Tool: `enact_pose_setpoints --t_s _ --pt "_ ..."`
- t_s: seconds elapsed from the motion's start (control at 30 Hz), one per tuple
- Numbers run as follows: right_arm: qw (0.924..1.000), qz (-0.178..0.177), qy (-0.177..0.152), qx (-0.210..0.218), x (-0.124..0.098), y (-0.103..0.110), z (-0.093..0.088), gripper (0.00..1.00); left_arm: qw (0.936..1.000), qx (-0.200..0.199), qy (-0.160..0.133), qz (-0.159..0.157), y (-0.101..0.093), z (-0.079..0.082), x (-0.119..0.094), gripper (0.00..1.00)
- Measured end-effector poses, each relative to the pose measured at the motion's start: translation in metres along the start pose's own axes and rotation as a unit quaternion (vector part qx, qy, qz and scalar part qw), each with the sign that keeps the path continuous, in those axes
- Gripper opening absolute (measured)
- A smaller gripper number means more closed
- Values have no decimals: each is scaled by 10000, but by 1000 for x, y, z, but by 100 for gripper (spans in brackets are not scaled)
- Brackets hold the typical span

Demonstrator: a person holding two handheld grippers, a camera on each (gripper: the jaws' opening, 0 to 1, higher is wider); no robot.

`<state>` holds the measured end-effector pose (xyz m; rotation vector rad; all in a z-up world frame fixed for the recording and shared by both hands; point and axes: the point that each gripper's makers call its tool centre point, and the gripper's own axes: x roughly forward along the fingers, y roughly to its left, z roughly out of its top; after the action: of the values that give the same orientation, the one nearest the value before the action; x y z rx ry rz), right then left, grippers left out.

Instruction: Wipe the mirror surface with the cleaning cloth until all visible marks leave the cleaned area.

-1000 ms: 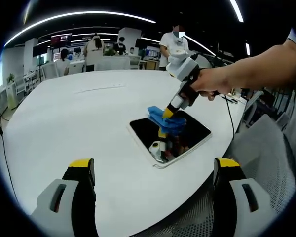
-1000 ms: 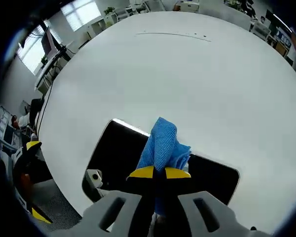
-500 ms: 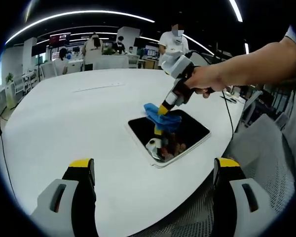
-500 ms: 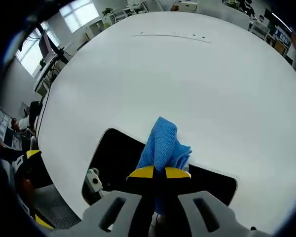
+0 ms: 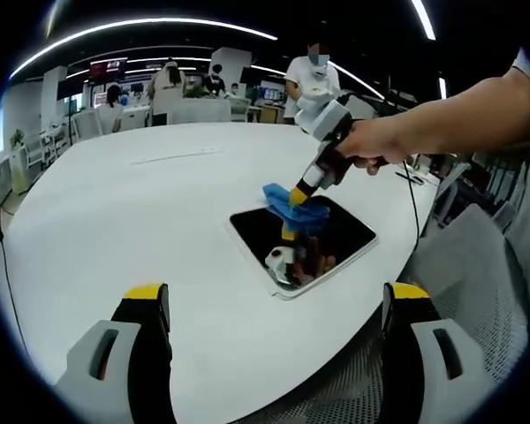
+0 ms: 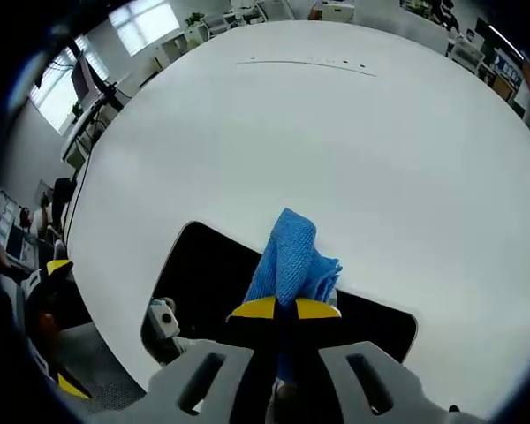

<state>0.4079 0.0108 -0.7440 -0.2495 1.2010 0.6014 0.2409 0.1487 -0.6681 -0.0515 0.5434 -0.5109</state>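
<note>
Here the right gripper [image 6: 285, 308] is clamping its yellow-tipped jaws tight on a bunched blue cleaning cloth [image 6: 293, 262], and the cloth is pressing down onto the dark mirror [image 6: 208, 278], which is lying flat near the edge of a large white round table [image 6: 291, 132]. In the left gripper view the same right gripper [image 5: 298, 194] is coming in from the right, held in a person's hand [image 5: 371, 147], with the cloth [image 5: 291, 199] sitting on the far part of the mirror [image 5: 336, 238], near its far edge. The glass is reflecting the gripper and the cloth. The left gripper [image 5: 278, 305] is hanging above the near rim of the table [image 5: 115, 212], well apart from the mirror, with its jaws standing wide and nothing between them. Beyond the table, several people are standing among desks in an office, under long ceiling lights
</note>
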Motion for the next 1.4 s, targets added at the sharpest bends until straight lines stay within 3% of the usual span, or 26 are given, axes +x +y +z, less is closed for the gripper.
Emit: enact_pose_setpoints --t_s 1.4 --pt "9992 -238 -7 327 -24 -28 -22 0 10000 49 46 -7 0 -2 1 99"
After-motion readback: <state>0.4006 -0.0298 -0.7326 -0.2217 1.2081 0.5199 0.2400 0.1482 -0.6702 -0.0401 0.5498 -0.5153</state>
